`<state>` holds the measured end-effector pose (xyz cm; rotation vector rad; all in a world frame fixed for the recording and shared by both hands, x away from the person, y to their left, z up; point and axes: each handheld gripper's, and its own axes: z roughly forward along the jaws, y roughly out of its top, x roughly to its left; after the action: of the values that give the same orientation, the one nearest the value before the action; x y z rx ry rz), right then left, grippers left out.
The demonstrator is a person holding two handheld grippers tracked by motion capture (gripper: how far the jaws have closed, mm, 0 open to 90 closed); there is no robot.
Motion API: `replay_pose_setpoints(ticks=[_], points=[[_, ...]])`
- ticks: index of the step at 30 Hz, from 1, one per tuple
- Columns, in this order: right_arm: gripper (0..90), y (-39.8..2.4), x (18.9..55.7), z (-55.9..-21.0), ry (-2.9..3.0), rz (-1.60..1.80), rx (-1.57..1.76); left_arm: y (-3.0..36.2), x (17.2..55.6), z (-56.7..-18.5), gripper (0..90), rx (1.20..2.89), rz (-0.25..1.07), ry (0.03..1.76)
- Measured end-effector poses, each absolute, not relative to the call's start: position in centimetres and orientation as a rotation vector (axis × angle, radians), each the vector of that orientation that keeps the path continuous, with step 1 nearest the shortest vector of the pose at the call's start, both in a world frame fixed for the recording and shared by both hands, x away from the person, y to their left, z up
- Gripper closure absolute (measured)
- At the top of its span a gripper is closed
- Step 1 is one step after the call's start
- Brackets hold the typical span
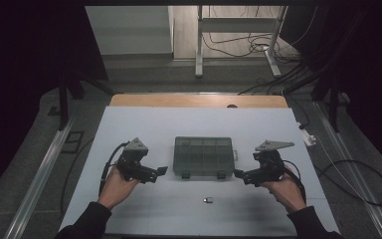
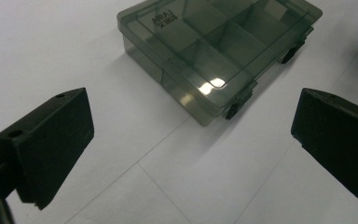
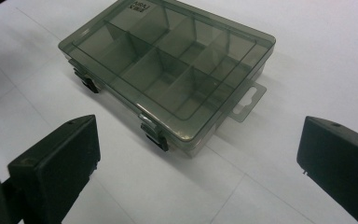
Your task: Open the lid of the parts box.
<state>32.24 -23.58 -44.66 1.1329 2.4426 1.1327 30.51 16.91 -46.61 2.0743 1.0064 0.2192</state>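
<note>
Since the organizer box [image 1: 203,156] lies long-side across the counter [image 1: 129,124], left tongs [image 1: 161,171] and right tongs [image 1: 238,174] flank it evenly, both wide, empty.

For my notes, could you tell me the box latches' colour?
Black latches, clearest in the right gripper view.

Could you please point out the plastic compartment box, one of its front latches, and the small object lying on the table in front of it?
Plastic compartment box [image 1: 203,155]: high view, middle of its closed lid.
Front latch [image 3: 154,135]: right gripper view, the nearer black clasp.
Small object [image 1: 208,200]: high view, its centre; too small to identify.
</note>
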Motion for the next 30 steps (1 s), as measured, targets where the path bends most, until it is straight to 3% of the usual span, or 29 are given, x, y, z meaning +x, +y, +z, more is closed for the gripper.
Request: replay_pose_setpoints(ticks=[24, 30], points=[[0.0, -21.5, 33.9, -45.5, 2.528, 1.017, 1.153, 14.4, 32.7, -47.9, 0.0, 2.093, 0.198, 0.948], [6.0, -21.3, 33.7, -45.9, 2.524, 0.986, 1.121, 14.2, 32.6, -48.5, 0.0, 2.101, 0.198, 0.925]])
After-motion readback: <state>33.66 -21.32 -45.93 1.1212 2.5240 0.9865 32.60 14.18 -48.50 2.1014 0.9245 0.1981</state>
